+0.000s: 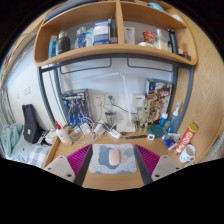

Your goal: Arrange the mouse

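Note:
A white mouse (114, 156) lies on a grey-blue patterned mouse mat (112, 160) on the wooden desk (112, 179). My gripper (112, 159) is open, its magenta pads (80, 158) standing wide at either side of the mat. The mouse rests on the mat between the fingers, with a clear gap on each side. Nothing is held.
Cables and small items clutter the back of the desk (100, 128). Bottles and a packet (184, 138) stand at the right. A black bag (32, 124) is at the left. A wooden shelf (110, 45) with books hangs above.

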Demonstrator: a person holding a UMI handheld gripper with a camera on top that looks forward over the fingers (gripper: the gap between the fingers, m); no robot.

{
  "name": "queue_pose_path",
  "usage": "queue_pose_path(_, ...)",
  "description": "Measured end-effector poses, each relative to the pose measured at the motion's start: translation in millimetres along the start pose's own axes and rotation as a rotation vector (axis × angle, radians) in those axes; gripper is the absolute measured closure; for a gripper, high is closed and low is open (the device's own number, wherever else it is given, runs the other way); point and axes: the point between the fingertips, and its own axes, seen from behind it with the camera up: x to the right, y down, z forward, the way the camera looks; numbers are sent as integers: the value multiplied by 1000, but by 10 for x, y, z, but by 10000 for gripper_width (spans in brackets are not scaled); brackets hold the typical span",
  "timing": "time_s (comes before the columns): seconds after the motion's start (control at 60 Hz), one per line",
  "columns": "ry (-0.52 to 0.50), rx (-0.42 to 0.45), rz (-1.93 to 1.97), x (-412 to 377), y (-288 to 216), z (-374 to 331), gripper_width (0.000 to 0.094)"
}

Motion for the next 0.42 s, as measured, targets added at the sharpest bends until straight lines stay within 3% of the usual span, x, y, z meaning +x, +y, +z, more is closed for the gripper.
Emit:
queue_pose_path(0.067, 4, 13, -6, 124, 66, -421, 106)
queue_pose_path(0.417, -58, 21, -48, 181, 587, -492, 118)
